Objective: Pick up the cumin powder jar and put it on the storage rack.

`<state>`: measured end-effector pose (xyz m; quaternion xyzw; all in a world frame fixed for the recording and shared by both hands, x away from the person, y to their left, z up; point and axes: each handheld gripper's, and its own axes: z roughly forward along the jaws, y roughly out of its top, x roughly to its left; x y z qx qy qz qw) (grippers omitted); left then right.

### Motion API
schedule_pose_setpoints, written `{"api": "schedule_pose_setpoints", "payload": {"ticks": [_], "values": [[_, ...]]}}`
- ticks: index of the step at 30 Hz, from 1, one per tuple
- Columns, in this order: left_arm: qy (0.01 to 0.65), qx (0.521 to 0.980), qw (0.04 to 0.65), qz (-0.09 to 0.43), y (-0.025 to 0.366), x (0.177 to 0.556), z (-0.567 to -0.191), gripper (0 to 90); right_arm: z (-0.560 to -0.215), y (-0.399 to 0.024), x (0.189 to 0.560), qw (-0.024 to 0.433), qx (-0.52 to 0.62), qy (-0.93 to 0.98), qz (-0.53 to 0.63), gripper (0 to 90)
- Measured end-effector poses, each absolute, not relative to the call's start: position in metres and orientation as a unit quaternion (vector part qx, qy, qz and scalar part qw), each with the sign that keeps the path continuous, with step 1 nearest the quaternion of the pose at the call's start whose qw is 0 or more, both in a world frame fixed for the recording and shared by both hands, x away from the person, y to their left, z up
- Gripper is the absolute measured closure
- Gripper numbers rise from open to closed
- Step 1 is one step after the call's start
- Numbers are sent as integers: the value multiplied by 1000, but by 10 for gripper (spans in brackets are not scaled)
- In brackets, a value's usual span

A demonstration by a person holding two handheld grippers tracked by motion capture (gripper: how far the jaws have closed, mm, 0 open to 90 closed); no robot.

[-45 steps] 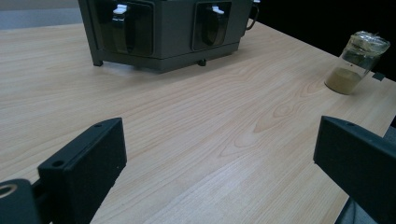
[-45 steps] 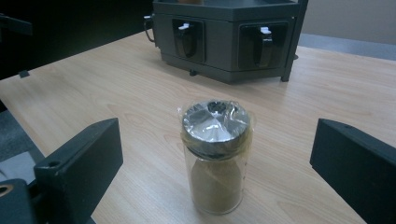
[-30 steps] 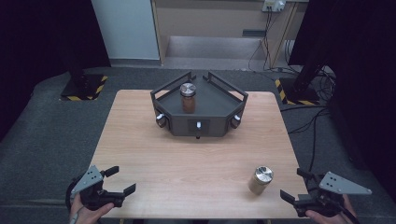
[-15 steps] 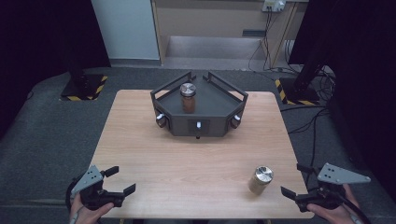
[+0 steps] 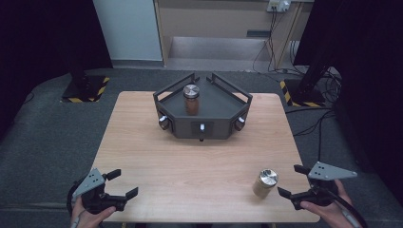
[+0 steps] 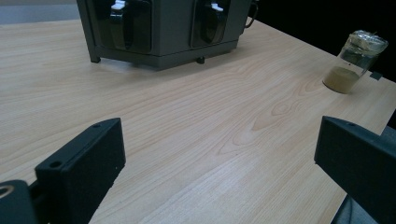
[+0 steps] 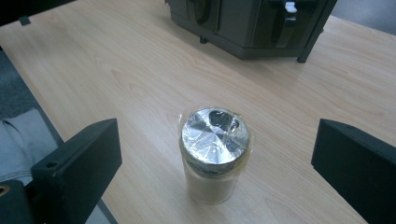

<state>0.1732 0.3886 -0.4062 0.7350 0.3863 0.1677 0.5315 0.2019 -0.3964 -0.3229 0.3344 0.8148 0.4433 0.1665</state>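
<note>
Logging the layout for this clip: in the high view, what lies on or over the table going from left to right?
left gripper → jar with brown contents standing on the dark grey tray device → jar with pale contents → right gripper

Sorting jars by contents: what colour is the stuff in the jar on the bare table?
Pale beige, in the jar; the right gripper view shows it best.

Foil-capped jar (image 7: 214, 154) of pale powder upright on the wooden surface (image 7: 116, 70), between wide-parted tongs (image 7: 215, 158), untouched. Dark grey tray (image 7: 252, 23) stands farther off.
</note>
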Motion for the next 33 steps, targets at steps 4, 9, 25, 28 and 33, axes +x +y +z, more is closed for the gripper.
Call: {"api": "schedule_pose_setpoints", "payload": {"ticks": [4,9,25,28,33], "values": [[385,736,531,167,388,173,-406,11,-326,-390,207,161,335,820,436,25],[386,735,532,167,389,173,-406,11,-332,-383,215,152,344,822,427,28],[382,740,529,165,387,174,-405,11,-354,-357,232,149,364,827,402,75],[381,740,529,165,387,174,-406,11,-360,-354,235,149,371,825,400,90],[383,739,529,165,388,174,-406,11,-368,-350,238,149,372,825,398,142]]}}
